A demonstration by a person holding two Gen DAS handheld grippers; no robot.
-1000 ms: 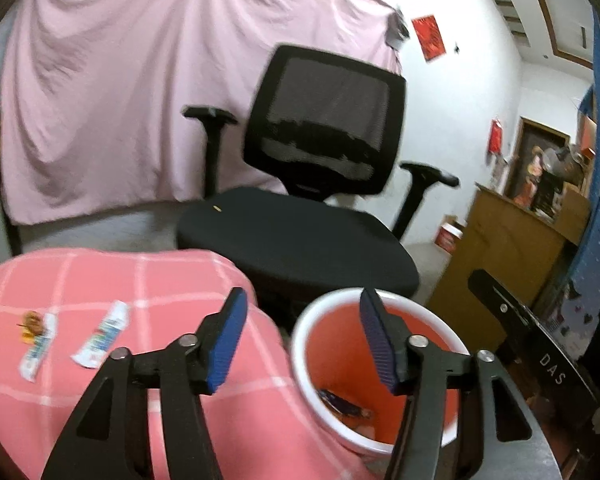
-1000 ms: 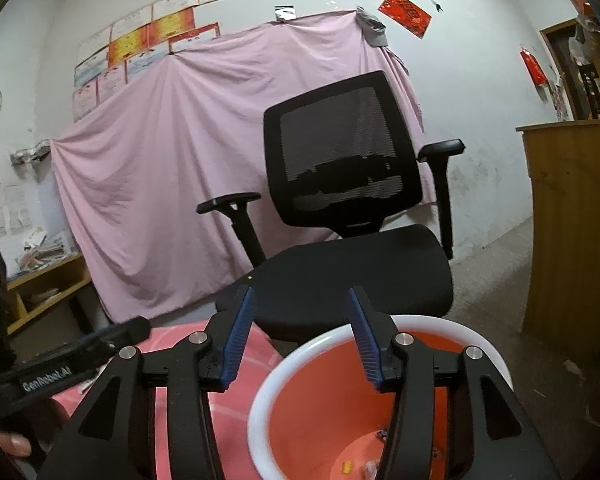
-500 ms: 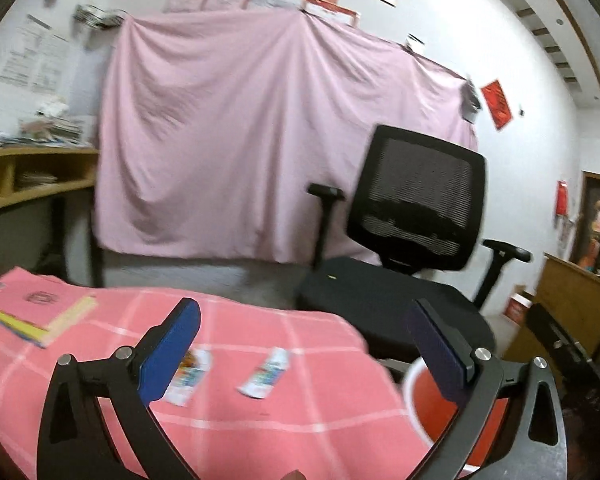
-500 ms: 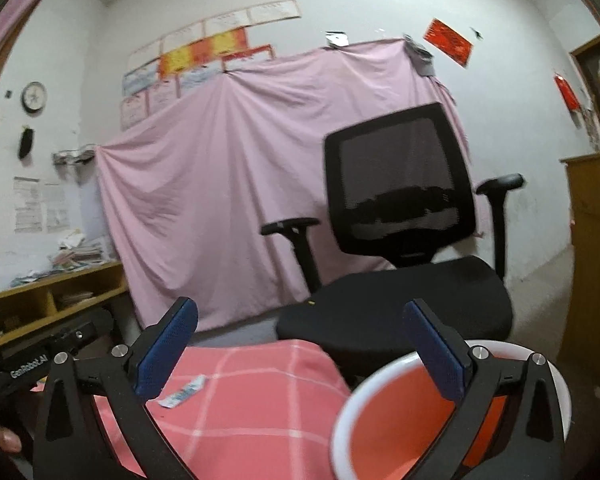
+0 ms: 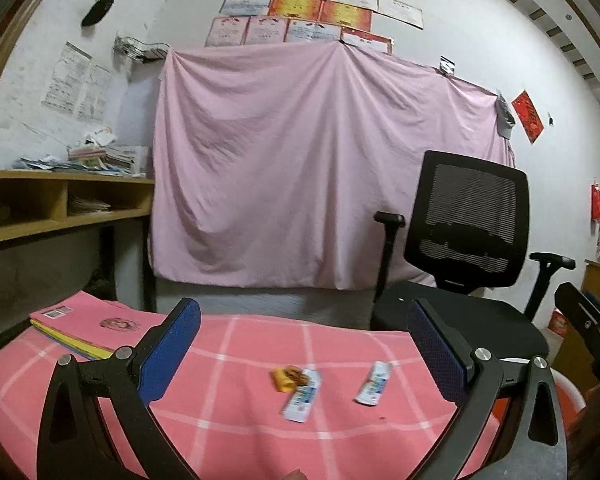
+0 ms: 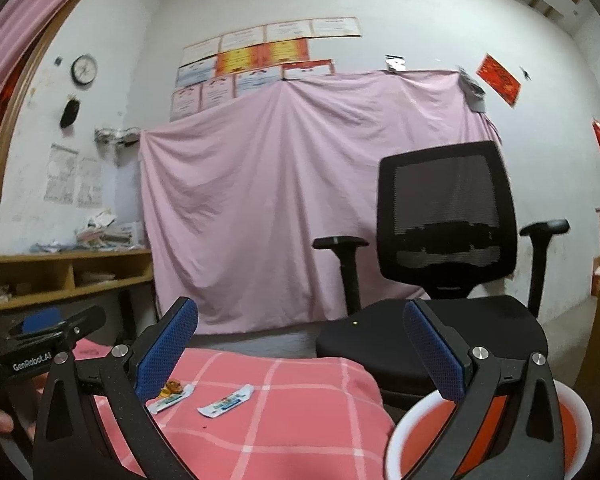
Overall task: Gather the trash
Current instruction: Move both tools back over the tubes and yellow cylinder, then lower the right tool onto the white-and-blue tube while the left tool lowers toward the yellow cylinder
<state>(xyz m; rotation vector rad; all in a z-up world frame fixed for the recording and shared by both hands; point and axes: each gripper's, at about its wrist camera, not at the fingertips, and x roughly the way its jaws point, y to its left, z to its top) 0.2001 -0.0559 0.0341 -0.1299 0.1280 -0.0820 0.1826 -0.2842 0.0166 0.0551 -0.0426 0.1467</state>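
Both grippers are empty right now. The left gripper (image 5: 303, 356) has its jaws spread wide, nothing between them, pointing out over the worktop (image 5: 236, 432) with the pink checked cloth. The right gripper (image 6: 300, 352) is the same: jaws wide, nothing held.

Trash on the cloth, from the left wrist view: a white wrapper (image 5: 301, 396) sits roughly dead centre between the blue pads, with a small orange-yellow scrap (image 5: 286, 376) touching it at about 10 o'clock. I think that's a crumpled candy wrapper, but it's blurry. A second white wrapper (image 5: 373, 383) lies near the first, at its 3 o'clock, not touching.

From the right wrist view the same pieces show at about 8 o'clock in the picture, partly behind the left-hand blue pad.

The orange bin (image 6: 571, 420) with the white rim is at 4 to 5 o'clock in the right view, just beside the worktop's edge, below the right-hand finger. Black office chair (image 6: 447, 216) stands behind it, pink sheet (image 6: 260, 200) hanging on the wall. A stack of pink books (image 5: 84, 324) lies at 9 o'clock on the cloth.
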